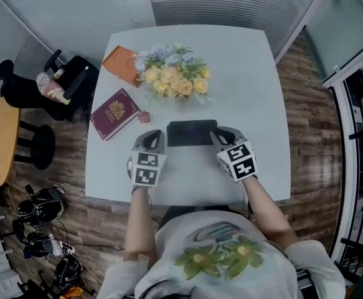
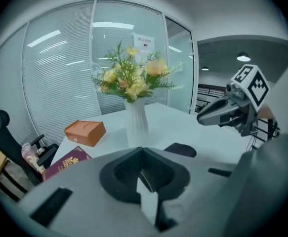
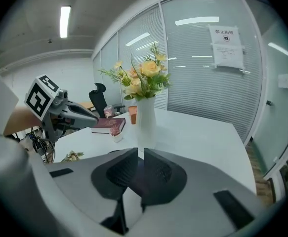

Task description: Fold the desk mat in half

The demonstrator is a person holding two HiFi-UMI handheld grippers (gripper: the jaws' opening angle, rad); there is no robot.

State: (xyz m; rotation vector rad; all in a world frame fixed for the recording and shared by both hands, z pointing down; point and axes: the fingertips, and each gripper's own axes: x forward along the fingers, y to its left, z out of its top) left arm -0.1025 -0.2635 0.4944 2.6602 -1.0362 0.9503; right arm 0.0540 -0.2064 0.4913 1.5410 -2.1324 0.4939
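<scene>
**Head view.** White square counter (image 1: 262, 92). White vase of yellow and pale flowers (image 1: 172, 80) stands at its middle. Dark rectangular desk mat with rounded corners (image 1: 192, 133) lies flat on the counter on the person's side of the vase, near it. Left gripper (image 1: 152, 137) is just off the mat's left end. Right gripper (image 1: 223, 134) has its tips over the mat's right end. Orange cardboard box (image 1: 122, 65) sits left of the vase and a little beyond it. Maroon book with a gold crest (image 1: 114, 113) lies left of the vase, nearer the person. A small pink item (image 1: 145, 117), too small to tell what, lies between the book and the vase.

**Left gripper view.** Jaws pressed together, the pads meeting at the top. Pale counter shows below the seam. Vase stands straight ahead. Mat is a dark flat patch on the counter right of the jaws and short of the vase, apart from the pads. Box and book are left of the vase. Right gripper hangs in the air to the right of the vase.

**Right gripper view.** Jaws nearly together, with a narrow slit between the pads. The mat's dark surface shows through the slit, and its curved edge lies on the counter short of the vase; the pads are not seen pressing on it. Left gripper is in the air left of the vase, with the book beyond it.
</scene>
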